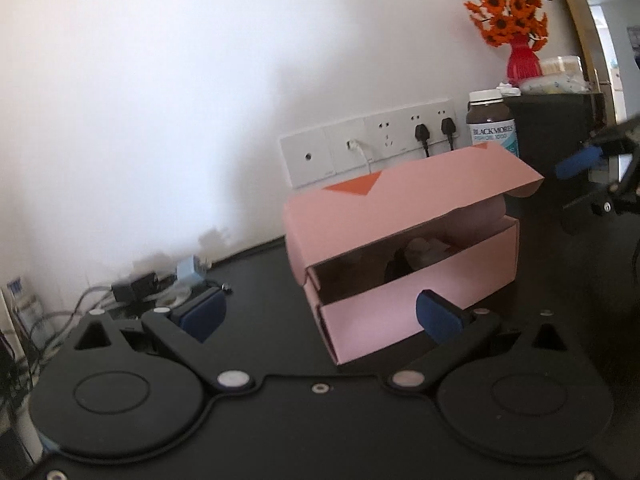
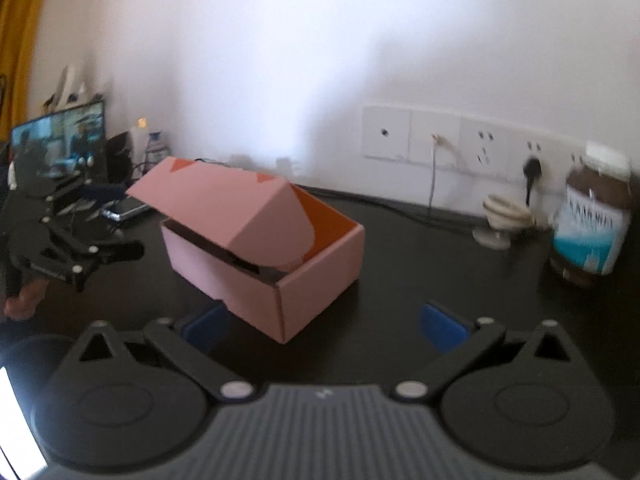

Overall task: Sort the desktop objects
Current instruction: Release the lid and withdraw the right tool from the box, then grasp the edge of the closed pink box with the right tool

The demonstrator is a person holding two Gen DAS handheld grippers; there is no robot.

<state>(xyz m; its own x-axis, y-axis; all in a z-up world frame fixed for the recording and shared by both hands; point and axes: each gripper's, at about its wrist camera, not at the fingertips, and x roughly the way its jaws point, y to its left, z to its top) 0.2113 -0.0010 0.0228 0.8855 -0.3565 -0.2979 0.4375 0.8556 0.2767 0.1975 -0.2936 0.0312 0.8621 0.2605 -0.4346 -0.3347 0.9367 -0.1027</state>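
Note:
A pink cardboard box (image 1: 400, 292) stands on the black desk with its hinged lid (image 1: 400, 196) half raised; dark and pale items (image 1: 408, 256) show dimly inside. My left gripper (image 1: 320, 316) is open, low in front of the box's near left corner, its blue pads (image 1: 438, 316) holding nothing. In the right wrist view the same box (image 2: 280, 276) sits just ahead, orange inside. My right gripper (image 2: 324, 328) is open and empty by the box's near corner. Each gripper appears in the other's view: the right gripper (image 1: 580, 184) right of the box, the left gripper (image 2: 116, 220) to its left.
A brown supplement bottle (image 1: 490, 124) (image 2: 592, 224), a black container (image 1: 560, 132) and a red vase of orange flowers (image 1: 520, 60) stand behind the box by the wall sockets (image 1: 372, 140). A small white dish (image 2: 500, 216), a monitor (image 2: 60, 136) and cables (image 1: 132, 288) edge the desk.

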